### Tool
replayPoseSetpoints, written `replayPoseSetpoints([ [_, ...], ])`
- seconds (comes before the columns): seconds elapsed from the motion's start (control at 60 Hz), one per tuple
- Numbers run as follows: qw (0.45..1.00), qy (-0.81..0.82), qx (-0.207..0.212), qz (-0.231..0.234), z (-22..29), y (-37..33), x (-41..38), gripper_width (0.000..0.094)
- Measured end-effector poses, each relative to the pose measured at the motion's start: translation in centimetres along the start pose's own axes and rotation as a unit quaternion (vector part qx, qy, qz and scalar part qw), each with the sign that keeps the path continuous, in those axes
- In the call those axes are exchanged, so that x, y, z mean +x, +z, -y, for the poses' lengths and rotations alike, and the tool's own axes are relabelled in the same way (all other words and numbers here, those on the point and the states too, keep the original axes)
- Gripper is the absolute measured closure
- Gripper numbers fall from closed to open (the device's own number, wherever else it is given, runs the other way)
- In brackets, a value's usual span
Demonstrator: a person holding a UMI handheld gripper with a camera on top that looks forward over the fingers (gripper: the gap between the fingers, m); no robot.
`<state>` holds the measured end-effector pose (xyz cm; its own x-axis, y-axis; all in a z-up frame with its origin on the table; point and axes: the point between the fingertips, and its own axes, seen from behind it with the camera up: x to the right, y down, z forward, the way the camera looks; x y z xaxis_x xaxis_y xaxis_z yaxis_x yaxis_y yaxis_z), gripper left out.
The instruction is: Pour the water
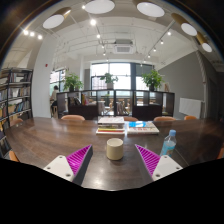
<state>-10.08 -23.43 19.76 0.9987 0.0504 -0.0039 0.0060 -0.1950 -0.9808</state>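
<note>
Gripper (pixel 114 160) fingers spread open, nothing held; magenta pads (pixel 80 158) facing inward. Small beige cup (pixel 115 149) upright on dark wooden table (pixel 40 140), between fingers, gap either side. Water bottle (pixel 169 143) with blue cap right of cup, just beyond right finger. Books (pixel 126 127) stacked beyond cup, mid-table. Chairs (pixel 73 118) along table's far edge. Behind: low partition with plants (pixel 108 79), large windows, bookshelf (pixel 14 95) far left of cup, round ceiling lights (pixel 100 6).

A cup (pixel 115 149) stands on the table (pixel 50 140) just ahead of my parted fingers (pixel 79 160). A bottle (pixel 169 143) stands right of it. Books (pixel 127 127) lie behind the cup.
</note>
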Motion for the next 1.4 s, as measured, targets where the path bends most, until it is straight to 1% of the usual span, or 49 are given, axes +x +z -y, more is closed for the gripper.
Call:
replayPoseSetpoints([
  [0.083, 1.000, -0.011, 0.004, -0.004, -0.8, 0.2, 1.7, 0.0079],
  [0.133, 1.000, -0.015, 0.004, -0.014, -2.2, 0.7, 4.5, 0.0085],
  [0.15, 1.000, -0.014, 0.004, -0.020, -1.4, 0.9, 4.3, 0.0083],
  [0.183, 1.000, -0.014, 0.008, -0.027, -3.4, 1.7, 7.3, 0.0082],
  [0.317, 0.998, -0.001, 0.017, -0.061, -5.7, 3.2, 15.0, 0.0098],
  [0.483, 0.994, -0.009, 0.005, -0.108, -7.5, 6.0, 22.8, 0.0100],
  [0.567, 0.993, -0.013, 0.003, -0.116, -7.9, 8.1, 25.1, 0.0103],
  [0.683, 0.992, -0.003, 0.009, -0.122, -7.6, 11.3, 27.4, 0.0101],
  [0.8, 0.993, 0.009, 0.006, -0.115, -7.7, 14.8, 28.6, 0.0098],
  [0.95, 0.995, 0.002, 0.005, -0.103, -8.3, 17.8, 28.9, 0.0129],
  [1.0, 0.995, -0.002, 0.006, -0.101, -8.6, 18.3, 28.6, 0.0178],
  [1.05, 0.995, -0.007, 0.019, -0.095, -7.8, 18.4, 28.3, 0.0267],
  [1.083, 0.995, -0.012, 0.026, -0.098, -7.3, 18.7, 28.8, 0.0395],
  [1.1, 0.994, -0.016, 0.025, -0.102, -7.4, 18.7, 29.0, 0.0475],
  [1.15, 0.994, -0.010, 0.022, -0.111, -7.6, 18.6, 29.2, 0.0486],
  [1.167, 0.993, -0.010, 0.022, -0.111, -7.7, 18.6, 29.1, 0.0509],
  [1.233, 0.994, -0.015, 0.024, -0.108, -7.6, 18.6, 28.6, 0.0546],
  [1.25, 0.994, -0.017, 0.023, -0.109, -7.7, 18.7, 28.7, 0.0582],
  [1.267, 0.994, -0.018, 0.023, -0.109, -7.7, 18.7, 28.6, 0.0585],
  [1.283, 0.994, -0.019, 0.024, -0.109, -7.7, 18.8, 28.5, 0.0614],
  [1.3, 0.994, -0.020, 0.024, -0.108, -7.7, 18.8, 28.4, 0.0623],
  [1.317, 0.994, -0.022, 0.026, -0.108, -7.6, 18.8, 28.4, 0.0658],
  [1.35, 0.993, -0.025, 0.026, -0.109, -7.6, 18.8, 28.4, 0.0656],
  [1.367, 0.993, -0.026, 0.026, -0.109, -7.6, 18.8, 28.3, 0.0689],
  [1.4, 0.993, -0.026, 0.027, -0.112, -7.5, 18.7, 28.4, 0.0686],
])
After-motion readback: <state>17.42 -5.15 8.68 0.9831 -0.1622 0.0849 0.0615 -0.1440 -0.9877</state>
